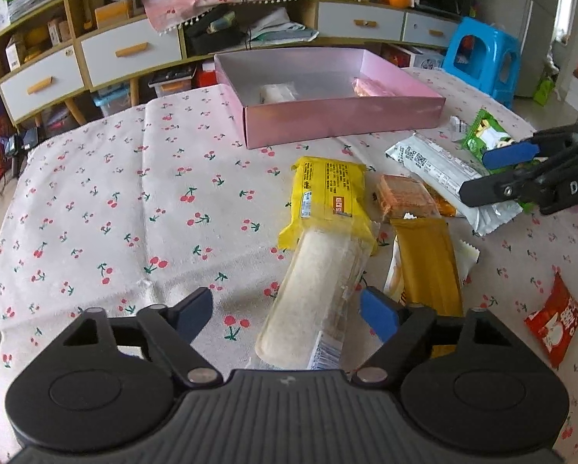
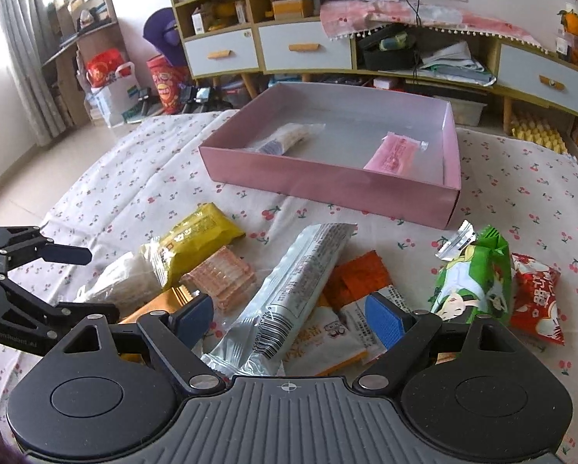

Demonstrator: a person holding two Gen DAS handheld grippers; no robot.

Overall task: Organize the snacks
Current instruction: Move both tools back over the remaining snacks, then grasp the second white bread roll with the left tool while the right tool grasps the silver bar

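Pale bread roll between wide left tongs, untouched, silver packet between wide right tongs

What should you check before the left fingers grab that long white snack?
1. Long white snack lies between the left gripper fingers: ok.
2. Pads pressing on it: not ok, gaps on both sides.
3. Its far end tucks under the yellow packet, which might drag along: not ok.
4. Pink box has free floor; only a white snack and a pink packet inside: ok.
5. Right gripper stays clear, open over the silver packet: ok.
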